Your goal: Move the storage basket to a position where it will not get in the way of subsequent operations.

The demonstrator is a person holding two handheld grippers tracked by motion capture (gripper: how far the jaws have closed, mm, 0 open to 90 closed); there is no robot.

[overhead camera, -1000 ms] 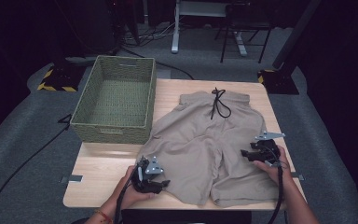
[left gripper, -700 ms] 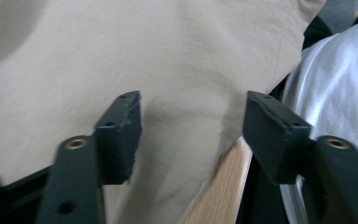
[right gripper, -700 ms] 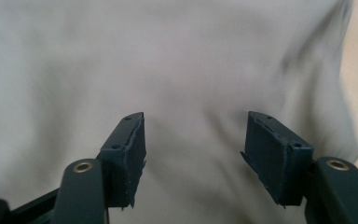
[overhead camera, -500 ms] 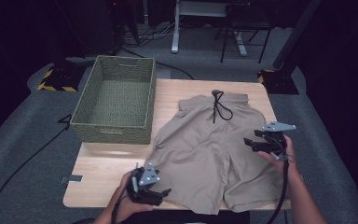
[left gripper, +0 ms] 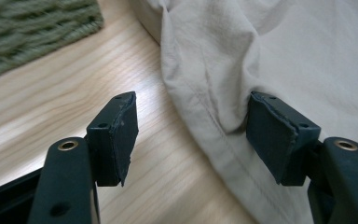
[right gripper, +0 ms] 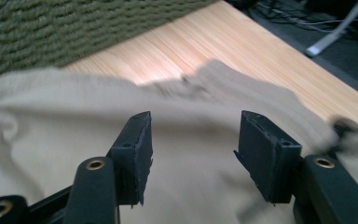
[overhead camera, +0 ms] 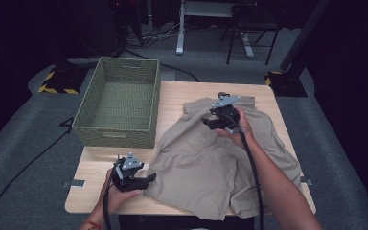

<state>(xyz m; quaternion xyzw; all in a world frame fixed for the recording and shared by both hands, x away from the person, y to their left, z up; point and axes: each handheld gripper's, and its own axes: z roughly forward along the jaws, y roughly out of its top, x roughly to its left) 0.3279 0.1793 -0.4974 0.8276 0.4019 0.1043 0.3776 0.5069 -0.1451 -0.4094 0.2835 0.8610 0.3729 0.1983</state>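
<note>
On the left of the desk stands a green woven basket with nothing inside it. Just in front of it, near the front edge, the left tongs lie low and point to the right at the beige shorts. Their jaws have just been closing a little, but they are spread apart, with the hem of one leg lying between them. One pad touches a fold of the cloth and the other pad is off it, so nothing is pinched yet. The shorts lie flat across the middle and right of the desk, with the waist at the far side and the legs toward the person. Their long way runs from far to near. The right tongs hang over the waist part, farther back, with their jaws spread too and just closing a bit, holding nothing. The left tongs are nearer to the leg hem, and the right tongs are nearer to the waist. The desk is light wood. Around it is a grey floor and a dark room with cables and chair legs at the back.
</note>
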